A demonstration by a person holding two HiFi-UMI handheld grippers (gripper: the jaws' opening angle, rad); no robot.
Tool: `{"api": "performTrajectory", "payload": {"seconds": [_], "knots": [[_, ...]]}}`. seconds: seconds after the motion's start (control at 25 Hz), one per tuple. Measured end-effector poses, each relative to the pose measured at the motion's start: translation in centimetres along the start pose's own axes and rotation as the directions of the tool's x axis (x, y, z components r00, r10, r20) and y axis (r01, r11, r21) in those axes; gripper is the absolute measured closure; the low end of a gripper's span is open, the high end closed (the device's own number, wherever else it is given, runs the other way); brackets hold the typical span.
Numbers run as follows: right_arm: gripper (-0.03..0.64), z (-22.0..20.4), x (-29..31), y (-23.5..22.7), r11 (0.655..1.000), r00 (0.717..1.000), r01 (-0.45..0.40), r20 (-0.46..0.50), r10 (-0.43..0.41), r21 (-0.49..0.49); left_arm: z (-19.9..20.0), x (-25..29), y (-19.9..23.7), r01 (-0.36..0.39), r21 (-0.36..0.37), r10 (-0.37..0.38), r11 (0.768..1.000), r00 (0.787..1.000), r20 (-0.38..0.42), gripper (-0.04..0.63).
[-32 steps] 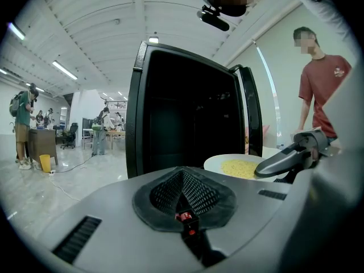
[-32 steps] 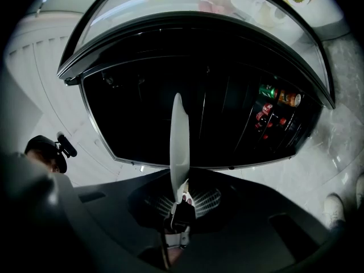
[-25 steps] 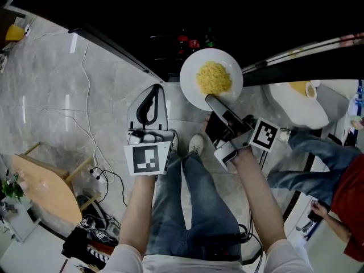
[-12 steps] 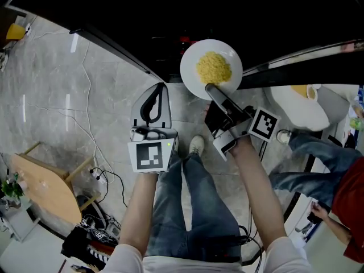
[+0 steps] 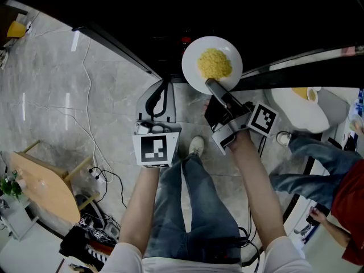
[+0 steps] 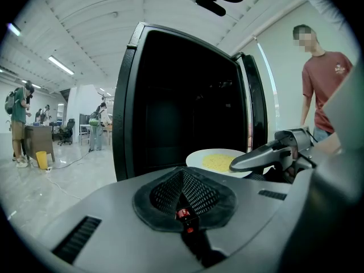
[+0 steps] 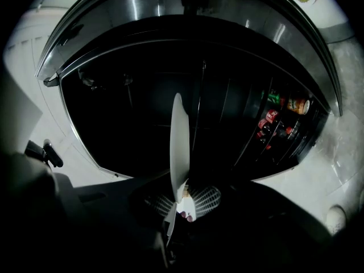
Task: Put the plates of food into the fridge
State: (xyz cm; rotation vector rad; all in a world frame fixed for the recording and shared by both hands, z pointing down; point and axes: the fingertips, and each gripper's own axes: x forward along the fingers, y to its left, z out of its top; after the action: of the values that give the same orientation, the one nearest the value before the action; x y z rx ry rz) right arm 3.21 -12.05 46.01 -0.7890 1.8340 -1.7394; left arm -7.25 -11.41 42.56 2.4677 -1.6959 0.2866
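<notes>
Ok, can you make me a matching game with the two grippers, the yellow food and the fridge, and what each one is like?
Things:
1. left gripper
2. right gripper
3. yellow food
4. fridge

States:
A. open, dark inside
B. shut on the rim of the plate
C. shut, holding nothing
D. piled on the plate

Pairs: 1-C, 2-B, 3-D, 4-A
</notes>
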Motion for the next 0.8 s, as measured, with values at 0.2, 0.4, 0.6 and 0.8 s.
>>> {"api": "performTrajectory", "payload": {"seconds": [0.2, 0.4, 0.6, 0.8], "knots": [[0.568, 0.5, 0.4, -0.5, 1.000, 1.000, 0.007, 0.005, -0.007, 0.000, -0.1, 0.6, -0.2, 0.007, -0.009, -0.008, 1.000, 1.000, -0.008, 0.588], [0.568, 0.8, 0.8, -0.9, 1.000, 1.000, 0.011, 0.008, -0.011, 0.000, 0.0, 0.8, -0.4, 0.015, -0.001, -0.015, 1.000, 1.000, -0.002, 0.588], [0.568, 1.2, 1.2, -1.1, 1.000, 1.000, 0.008, 0.018, -0.008, 0.011, -0.2, 1.1, -0.7, 0.026, -0.004, -0.026, 1.000, 1.000, -0.008, 0.588], [0.568, 1.7, 1.9, -1.4, 1.000, 1.000, 0.006, 0.019, -0.007, 0.017, -0.5, 1.6, -0.8, 0.033, -0.003, -0.033, 0.999, 0.999, -0.015, 0.588]]}}
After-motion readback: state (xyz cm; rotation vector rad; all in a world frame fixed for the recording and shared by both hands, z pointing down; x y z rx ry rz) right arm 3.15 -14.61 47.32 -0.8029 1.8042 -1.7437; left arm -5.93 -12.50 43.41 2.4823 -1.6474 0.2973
